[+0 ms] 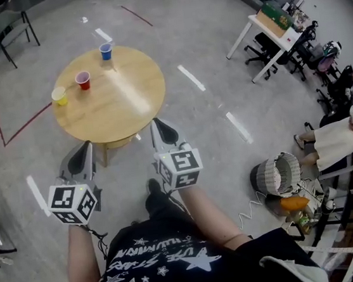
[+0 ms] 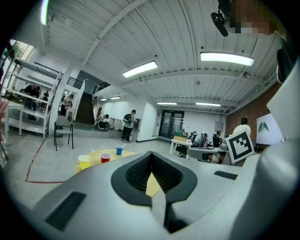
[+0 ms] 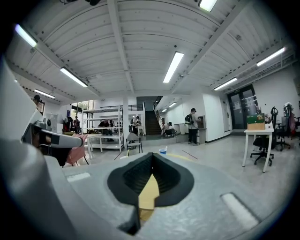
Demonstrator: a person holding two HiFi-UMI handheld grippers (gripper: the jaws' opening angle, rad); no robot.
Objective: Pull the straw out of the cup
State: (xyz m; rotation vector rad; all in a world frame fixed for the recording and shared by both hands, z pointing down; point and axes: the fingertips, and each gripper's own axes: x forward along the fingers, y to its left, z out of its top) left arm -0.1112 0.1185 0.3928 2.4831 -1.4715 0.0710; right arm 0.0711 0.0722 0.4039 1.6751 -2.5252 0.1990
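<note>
Blue plastic cup [image 1: 106, 51] is found at the far edge of the round wooden table [image 1: 121, 102], and a thin pale straw [image 2: 123, 146] is seen to stand in it, leaning over the rim. What else is in this cup cannot be told. 2 more plastic cups are placed on the table's left side: a red cup [image 1: 83, 80] and, just beside it, a yellow cup [image 1: 60, 96]. No straw is seen in these 2, and it cannot be told if they hold any liquid.

The task is judged to be at its very beginning: the approach step. The left gripper [image 1: 85, 148] and the right gripper [image 1: 159, 128] are held low in front of the person, near the table's close edge and well apart from the blue cup. The jaws of both are closed together, and nothing is held between them; only the table top is seen through the hollow of the pads.

For the next move, it is judged that 1 gripper must be carried across the table and its jaws opened, so that the straw can be taken above the rim. The cup is light and may be tipped, so it should probably be steadied by the other gripper.
</note>
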